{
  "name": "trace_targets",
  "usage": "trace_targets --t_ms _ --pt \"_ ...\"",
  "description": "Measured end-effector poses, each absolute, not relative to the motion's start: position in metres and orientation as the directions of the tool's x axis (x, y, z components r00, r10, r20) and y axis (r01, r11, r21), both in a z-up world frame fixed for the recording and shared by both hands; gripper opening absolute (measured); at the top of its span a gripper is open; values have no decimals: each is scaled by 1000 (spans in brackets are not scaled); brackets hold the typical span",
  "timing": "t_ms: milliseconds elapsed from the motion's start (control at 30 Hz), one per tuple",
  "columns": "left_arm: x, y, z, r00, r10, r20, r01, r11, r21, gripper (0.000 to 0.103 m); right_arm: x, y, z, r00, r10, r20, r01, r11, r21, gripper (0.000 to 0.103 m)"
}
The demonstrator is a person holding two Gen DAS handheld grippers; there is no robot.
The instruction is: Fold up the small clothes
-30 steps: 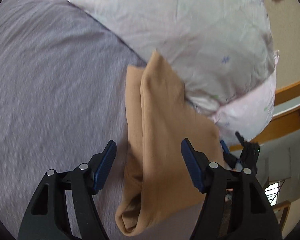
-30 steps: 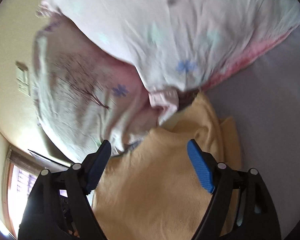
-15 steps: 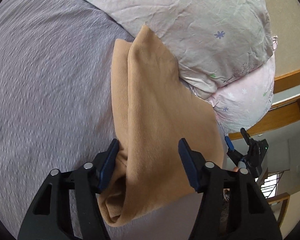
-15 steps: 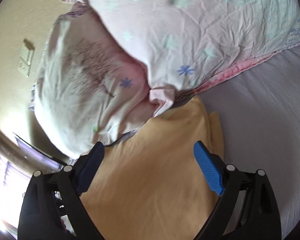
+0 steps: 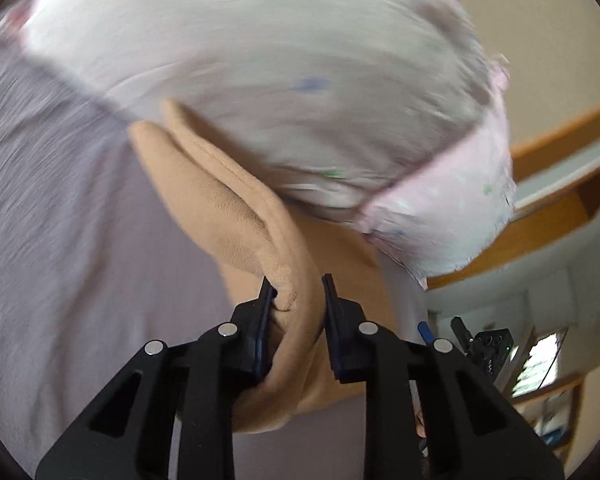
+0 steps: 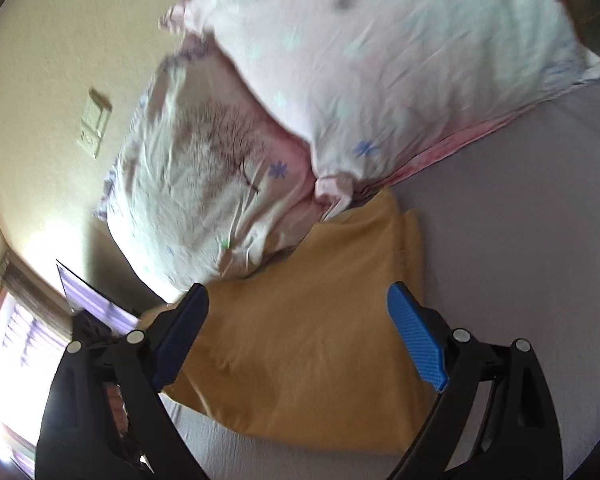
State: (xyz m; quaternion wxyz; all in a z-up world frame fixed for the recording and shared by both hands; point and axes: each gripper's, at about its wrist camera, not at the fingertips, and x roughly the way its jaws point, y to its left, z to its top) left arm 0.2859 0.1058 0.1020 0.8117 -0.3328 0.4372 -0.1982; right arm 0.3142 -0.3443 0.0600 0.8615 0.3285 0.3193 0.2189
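Observation:
A tan, folded small garment (image 5: 228,208) lies on the grey bedsheet (image 5: 60,220), its far end against the pillows. My left gripper (image 5: 298,292) is shut on a raised fold at the garment's near edge. In the right wrist view the same garment (image 6: 312,328) looks yellow-tan and lies flat. My right gripper (image 6: 298,320) is open and empty, its blue-padded jaws spread wide just above the garment's near part. The other gripper shows small at the lower right of the left wrist view (image 5: 480,340).
Two white flowered pillows (image 6: 360,60) lie stacked at the head of the bed, touching the garment. A cream wall with a switch plate (image 6: 94,124) is behind them. Wooden furniture (image 5: 548,216) and a window stand beyond the bed's edge.
My left gripper went from open around the garment's edge to shut on it, pinching up a fold. My right gripper stayed open and drew back a little over the garment.

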Motion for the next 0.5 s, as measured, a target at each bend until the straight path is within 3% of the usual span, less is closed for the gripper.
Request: trace_targets --t_ms 133,300,400,467,500 --pt "302 -6 130 460 -658 -596 225 735 -639 22 294 -373 59 739 556 -381 -133 675 726 91" --pt "321 -147 74 193 -722 -664 328 686 -650 22 285 -403 42 746 516 -422 -42 668 743 91" --pt "317 -164 51 87 -773 -628 308 620 -721 23 281 -412 41 729 517 -449 -26 676 736 91" --pt "307 -144 68 108 -820 -562 369 558 -743 24 279 -413 44 725 520 -452 -40 687 726 91" --pt "301 -131 76 137 -826 -547 386 553 -738 30 278 -410 47 714 540 -447 -62 684 727 90"
